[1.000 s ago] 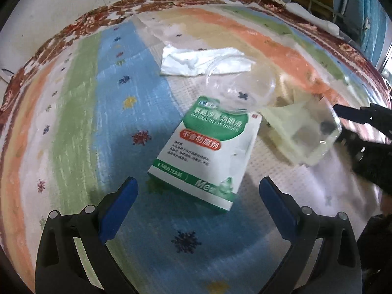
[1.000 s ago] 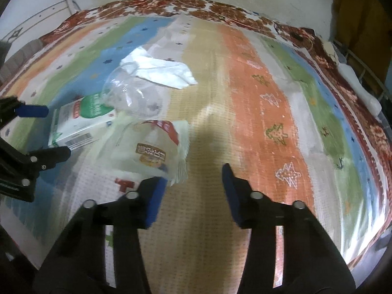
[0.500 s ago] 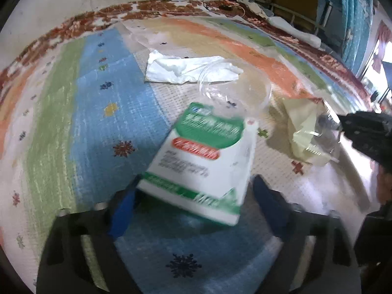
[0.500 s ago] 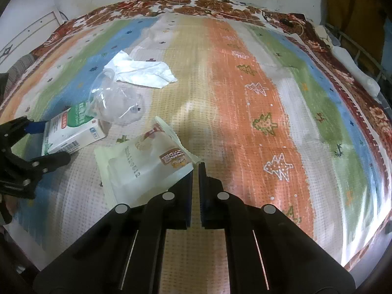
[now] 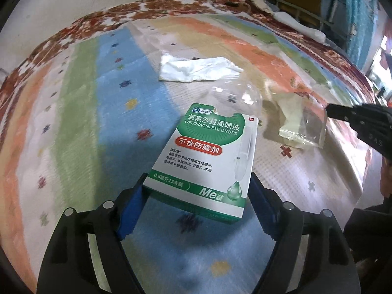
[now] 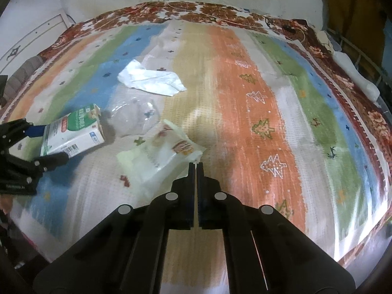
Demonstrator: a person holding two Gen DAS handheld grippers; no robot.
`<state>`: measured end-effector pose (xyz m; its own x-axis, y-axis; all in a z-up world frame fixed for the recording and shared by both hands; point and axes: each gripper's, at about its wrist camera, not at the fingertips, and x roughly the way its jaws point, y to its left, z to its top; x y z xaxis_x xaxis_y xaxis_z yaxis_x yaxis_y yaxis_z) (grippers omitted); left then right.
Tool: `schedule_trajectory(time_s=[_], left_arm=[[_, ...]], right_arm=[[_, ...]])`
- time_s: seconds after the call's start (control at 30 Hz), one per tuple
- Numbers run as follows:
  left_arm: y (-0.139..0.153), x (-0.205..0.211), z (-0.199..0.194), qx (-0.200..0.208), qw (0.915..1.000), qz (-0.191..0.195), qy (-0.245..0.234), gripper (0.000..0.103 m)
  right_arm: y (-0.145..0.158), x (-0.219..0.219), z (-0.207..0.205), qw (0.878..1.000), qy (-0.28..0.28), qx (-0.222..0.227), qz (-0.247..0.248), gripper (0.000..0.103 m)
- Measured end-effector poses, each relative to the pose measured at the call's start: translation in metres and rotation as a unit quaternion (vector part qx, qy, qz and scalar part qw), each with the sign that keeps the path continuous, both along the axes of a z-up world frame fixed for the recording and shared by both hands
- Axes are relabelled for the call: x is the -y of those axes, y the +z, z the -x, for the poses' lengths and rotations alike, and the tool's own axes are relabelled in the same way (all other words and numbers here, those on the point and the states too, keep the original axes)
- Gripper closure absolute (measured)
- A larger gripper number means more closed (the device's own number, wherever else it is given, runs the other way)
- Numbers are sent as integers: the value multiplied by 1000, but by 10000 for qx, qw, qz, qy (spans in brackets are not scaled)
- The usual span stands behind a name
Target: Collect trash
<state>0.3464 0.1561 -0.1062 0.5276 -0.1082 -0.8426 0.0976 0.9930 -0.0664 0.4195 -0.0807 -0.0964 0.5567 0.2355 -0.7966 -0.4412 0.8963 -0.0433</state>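
Left gripper (image 5: 196, 210) clamps the eye-drop box (image 5: 208, 156) across its width — right gripper (image 6: 196, 165), shut, pinches the snack wrapper (image 6: 159, 156) just beside that box

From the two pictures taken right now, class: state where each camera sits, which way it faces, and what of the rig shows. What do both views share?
Left wrist: sits on the left gripper, looking down along its fingers at the eye-drops box clamped between them; the right gripper enters at right.
Right wrist: sits on the right gripper, shut on a snack wrapper; the left gripper shows at left.
Shared: box, wrapper, white tissue, clear plastic cup, striped blanket.
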Motion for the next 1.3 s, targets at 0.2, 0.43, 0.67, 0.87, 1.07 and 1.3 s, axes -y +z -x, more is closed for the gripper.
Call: schedule_trajectory(time_s=[0.2, 0.43, 0.67, 0.87, 1.07, 1.3], left_arm=[[22, -4, 14, -54, 9990, 138, 418, 26], [38, 6, 33, -214, 9947, 106, 995, 26], [53, 7, 59, -248, 9903, 196, 1350, 26], [61, 14, 65, -204, 9897, 300, 1386, 26], [62, 26, 60, -149, 9919, 359, 1208, 26], [64, 23, 57, -50, 9906, 516, 1268, 26]], right_arm=[[20, 5, 17, 9998, 74, 70, -146, 103], [39, 9, 36, 9992, 139, 142, -343, 103], [50, 21, 43, 9988, 108, 95, -464, 103], [38, 39, 32, 9939, -60, -655, -884, 103], [35, 41, 30, 9875, -111, -908, -1283, 97], [22, 41, 19, 9751, -326, -1305, -1763, 80]])
